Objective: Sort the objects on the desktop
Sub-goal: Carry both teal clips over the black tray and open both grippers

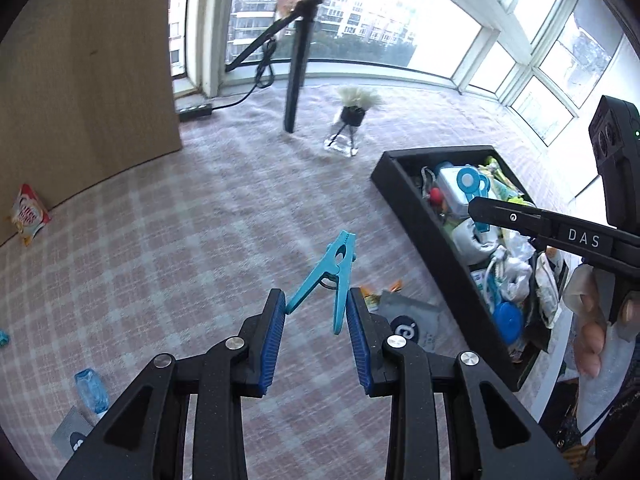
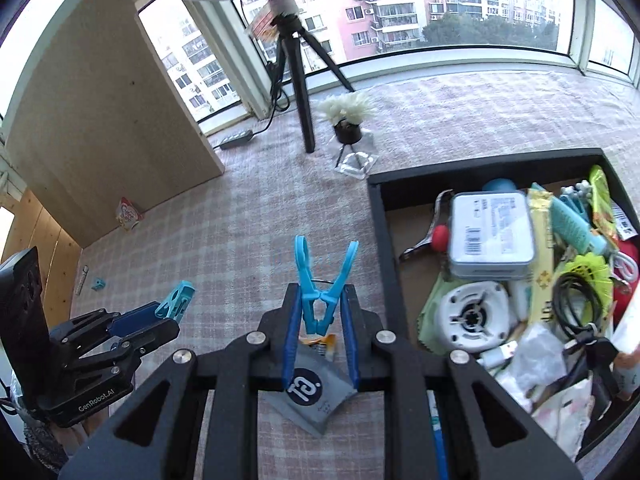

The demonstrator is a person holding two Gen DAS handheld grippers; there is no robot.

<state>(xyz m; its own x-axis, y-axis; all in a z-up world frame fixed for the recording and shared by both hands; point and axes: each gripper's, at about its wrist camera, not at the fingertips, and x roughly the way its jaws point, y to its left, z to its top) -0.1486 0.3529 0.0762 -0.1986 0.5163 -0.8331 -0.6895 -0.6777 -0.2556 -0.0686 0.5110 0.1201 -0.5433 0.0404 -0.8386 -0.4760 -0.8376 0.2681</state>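
Note:
My left gripper (image 1: 316, 300) is shut on a teal clothes peg (image 1: 338, 264), its two spread legs pressed between the blue pads above the checked cloth. My right gripper (image 2: 321, 294) is shut on a brighter blue peg (image 2: 320, 296) whose ring-shaped ends point upward. It hangs just left of the black tray (image 2: 378, 220), which is heaped with several small items. In the right wrist view the left gripper (image 2: 168, 318) shows at the lower left with its teal peg (image 2: 176, 300). In the left wrist view the right gripper (image 1: 478, 210) reaches over the tray (image 1: 432, 236).
A grey logo pouch (image 2: 312, 392) and an orange wrapper lie under the right gripper. A tripod (image 2: 300, 100) and a potted white plant (image 2: 348, 120) stand at the back. A snack packet (image 1: 30, 214) leans on a wooden panel (image 1: 88, 80). A blue wrapped item (image 1: 92, 390) lies at the lower left.

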